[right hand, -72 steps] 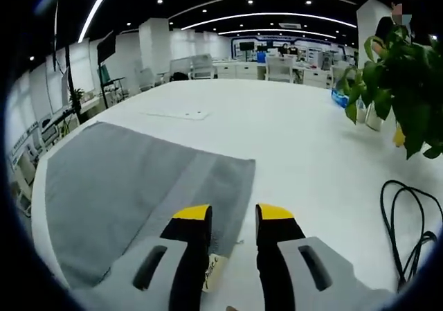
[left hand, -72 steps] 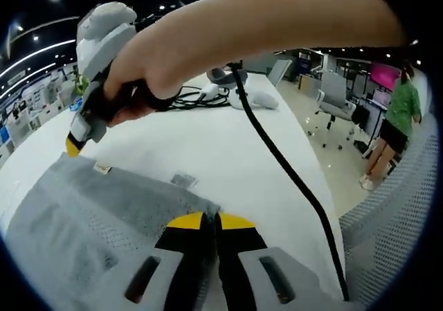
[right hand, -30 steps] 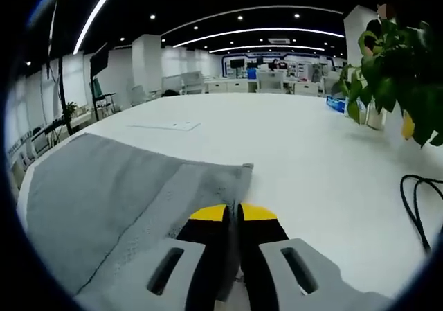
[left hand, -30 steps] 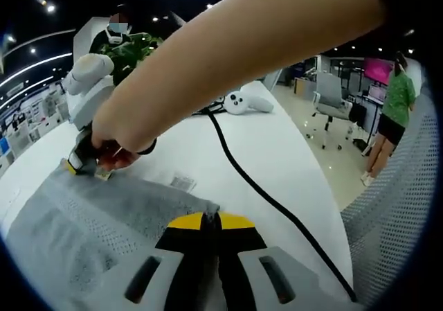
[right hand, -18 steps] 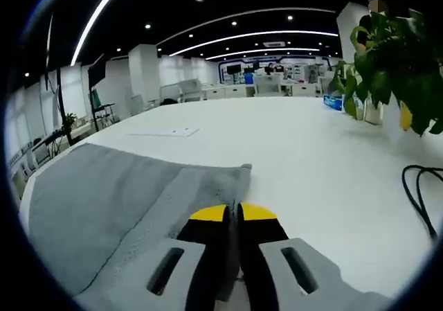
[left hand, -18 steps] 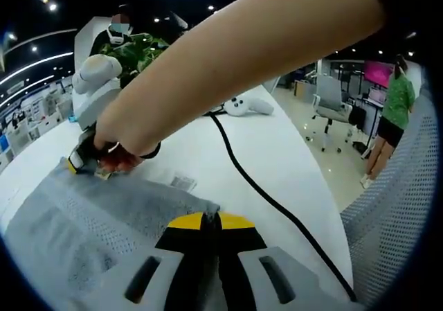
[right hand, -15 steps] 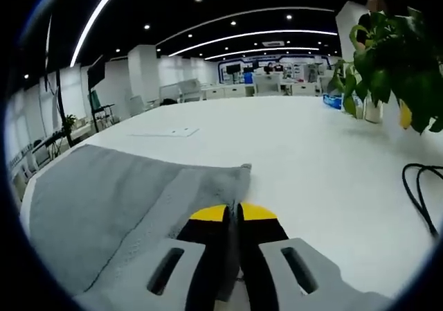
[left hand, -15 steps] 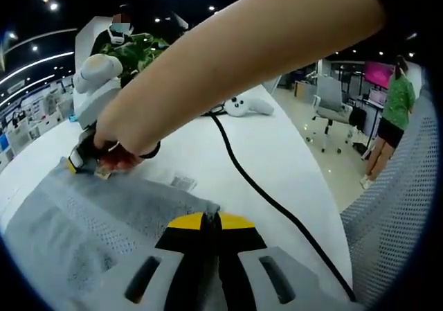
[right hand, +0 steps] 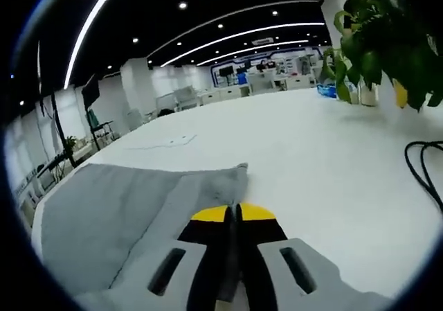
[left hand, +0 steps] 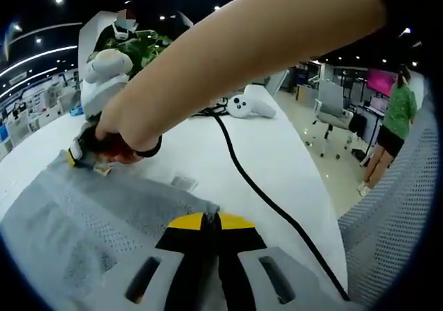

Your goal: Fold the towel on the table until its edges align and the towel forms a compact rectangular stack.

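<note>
Grey terry cloth, the towel [left hand: 104, 214], lies spread on the white desk [left hand: 228, 165] near its front edge, and each of its two near corners is pinched by a gripper. In the left gripper view the left gripper [left hand: 210, 220] has its yellow-tipped jaws pressed together on one corner of the towel; the cloth right under the tips is hidden by the jaws. Farther along the same towel edge the right gripper [left hand: 71, 158] sits at the other corner, held by a hand [left hand: 121, 134] whose bare forearm crosses most of the upper view. That hand covers its jaws, so their grip cannot be made out from this side. In the right gripper view the right gripper [right hand: 235, 214] shows its jaws closed tight, with the towel [right hand: 118, 221] corner between them and a raised fold of cloth just ahead of the tips. The towel's far side is cut off at the left of this view.

A black cable [left hand: 270, 200] runs from the hand across the desk toward its right edge. A white controller [left hand: 249, 105] lies beyond it, near a coil of cable. A leafy plant [right hand: 381, 41] stands by the desk's far right side, partly cut off. A flat white sheet [right hand: 166, 141] lies farther out on the desk, too small to read.
</note>
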Motion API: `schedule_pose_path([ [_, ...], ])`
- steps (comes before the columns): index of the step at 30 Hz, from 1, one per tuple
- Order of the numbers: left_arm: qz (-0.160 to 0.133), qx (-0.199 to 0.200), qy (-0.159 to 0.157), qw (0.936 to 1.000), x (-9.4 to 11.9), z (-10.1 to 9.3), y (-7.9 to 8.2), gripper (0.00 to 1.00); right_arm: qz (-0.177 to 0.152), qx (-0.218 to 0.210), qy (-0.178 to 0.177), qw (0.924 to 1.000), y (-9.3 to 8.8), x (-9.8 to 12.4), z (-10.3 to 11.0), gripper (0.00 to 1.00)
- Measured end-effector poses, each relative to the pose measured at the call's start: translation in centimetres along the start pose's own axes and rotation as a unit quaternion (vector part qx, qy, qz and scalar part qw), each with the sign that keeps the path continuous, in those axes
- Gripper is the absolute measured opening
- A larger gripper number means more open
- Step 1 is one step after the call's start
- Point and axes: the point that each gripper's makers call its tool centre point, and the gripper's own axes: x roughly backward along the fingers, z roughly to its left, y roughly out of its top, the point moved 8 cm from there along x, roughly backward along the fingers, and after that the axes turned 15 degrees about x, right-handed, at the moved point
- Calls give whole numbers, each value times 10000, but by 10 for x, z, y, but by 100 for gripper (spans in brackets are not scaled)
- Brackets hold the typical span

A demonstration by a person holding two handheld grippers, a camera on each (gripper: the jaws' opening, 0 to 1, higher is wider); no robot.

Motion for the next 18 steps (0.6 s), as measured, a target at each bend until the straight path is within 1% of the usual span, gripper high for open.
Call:
schedule_pose_path([
  [1, 36, -14, -5, 10000, 1, 0, 0, 6, -24, -246, 42, 9997, 0, 0, 1, 1],
  [3, 142, -189, 72, 9997, 5, -1, 1, 5, -15, -250, 116, 9996, 0, 1, -2, 1],
  [6, 91, -168, 35, 9998, 11, -6, 4, 5, 30, -383, 161, 9991, 0, 6, 0, 0],
  [8, 77, -122, 8, 9999, 14, -9, 4, 5, 46, -382, 172, 9991, 2, 13, 6, 0],
  [14, -31, -104, 60, 9999, 23, -12, 9, 5, -109, -388, 182, 9990, 15, 25, 9, 0],
  [18, -202, -110, 112, 9997, 36, -13, 20, 5, -224, -431, 217, 9986, 25, 32, 12, 0],
])
